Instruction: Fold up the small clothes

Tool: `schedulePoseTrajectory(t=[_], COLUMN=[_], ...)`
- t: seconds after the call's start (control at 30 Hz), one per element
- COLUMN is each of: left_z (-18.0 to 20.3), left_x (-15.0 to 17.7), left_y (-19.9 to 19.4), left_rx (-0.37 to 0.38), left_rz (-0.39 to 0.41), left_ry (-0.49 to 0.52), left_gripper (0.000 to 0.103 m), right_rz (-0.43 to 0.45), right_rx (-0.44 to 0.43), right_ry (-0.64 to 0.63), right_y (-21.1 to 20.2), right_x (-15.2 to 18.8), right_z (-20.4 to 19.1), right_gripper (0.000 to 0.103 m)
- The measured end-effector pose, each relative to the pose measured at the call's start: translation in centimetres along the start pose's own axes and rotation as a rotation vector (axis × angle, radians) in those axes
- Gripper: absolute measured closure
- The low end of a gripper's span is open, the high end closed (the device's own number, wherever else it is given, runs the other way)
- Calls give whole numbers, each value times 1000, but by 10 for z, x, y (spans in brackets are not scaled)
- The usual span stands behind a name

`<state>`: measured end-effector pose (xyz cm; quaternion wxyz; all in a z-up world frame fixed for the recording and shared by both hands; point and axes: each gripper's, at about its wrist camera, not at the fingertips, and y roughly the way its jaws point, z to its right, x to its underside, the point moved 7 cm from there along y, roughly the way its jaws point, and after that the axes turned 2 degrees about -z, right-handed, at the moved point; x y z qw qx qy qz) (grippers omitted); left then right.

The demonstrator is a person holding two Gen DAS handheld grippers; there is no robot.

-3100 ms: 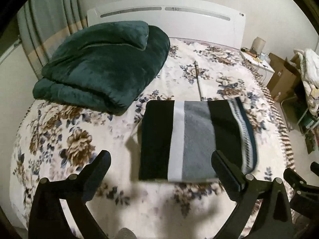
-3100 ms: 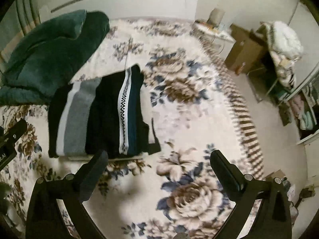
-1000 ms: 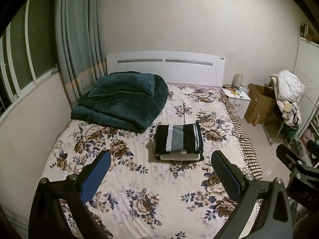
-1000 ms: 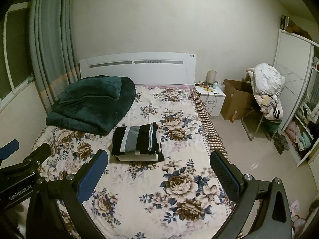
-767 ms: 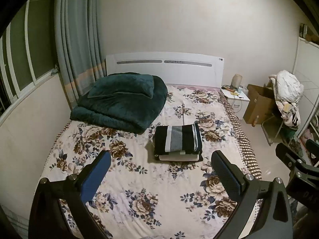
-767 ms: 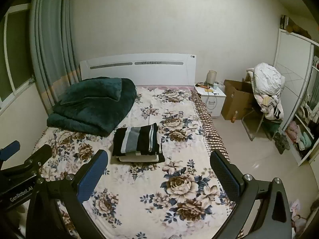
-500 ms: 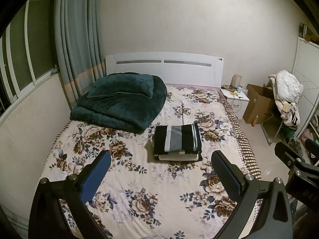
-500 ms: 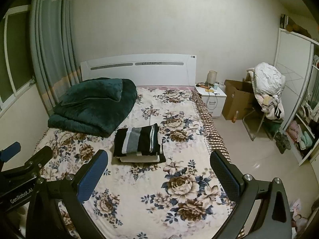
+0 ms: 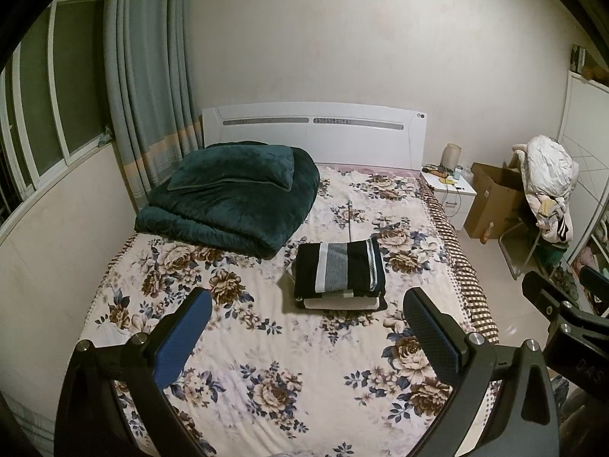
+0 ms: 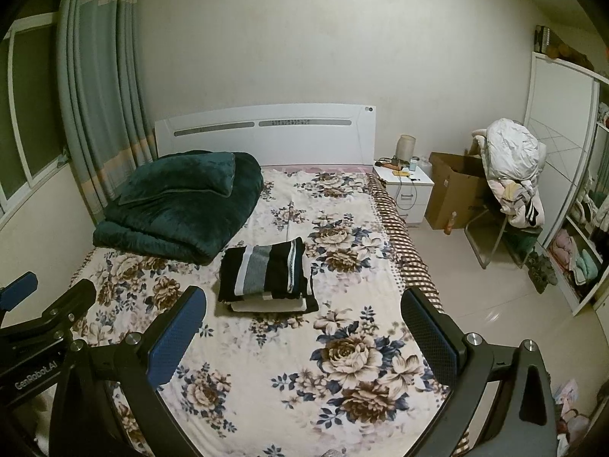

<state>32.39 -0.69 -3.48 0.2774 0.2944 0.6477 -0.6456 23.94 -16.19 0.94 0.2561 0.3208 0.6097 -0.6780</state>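
A folded black garment with grey and white stripes (image 9: 340, 269) (image 10: 264, 270) lies on top of a small stack of folded clothes in the middle of the bed (image 9: 243, 361) (image 10: 266, 381). My left gripper (image 9: 306, 316) hangs open well back from the stack, above the foot of the bed, with nothing between its fingers. My right gripper (image 10: 302, 314) is likewise open and empty, at about the same distance from the stack. Each gripper shows at the edge of the other's view.
A folded dark green blanket (image 9: 232, 198) (image 10: 179, 205) lies at the head of the bed on the left. A white nightstand (image 10: 405, 186), a cardboard box (image 10: 451, 190) and a chair piled with clothes (image 10: 510, 167) stand right of the bed. Curtains (image 9: 148, 76) hang at left.
Three seconds ago both grippers were close over the striped garment; they have pulled far back and up, so the whole bed shows. Over the last second the view has barely shifted.
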Motion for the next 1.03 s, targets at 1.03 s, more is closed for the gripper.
schedulePoseTrajectory(t=[1.03], left_z=[3], left_x=[-6], left_y=[-8], left_rx=[1], left_rz=[10], left_ry=[5], left_gripper=[0], right_rz=[0], right_rx=[5], right_ry=[13], right_y=[-4], right_x=[-6], right_z=[-12], right_gripper=[0])
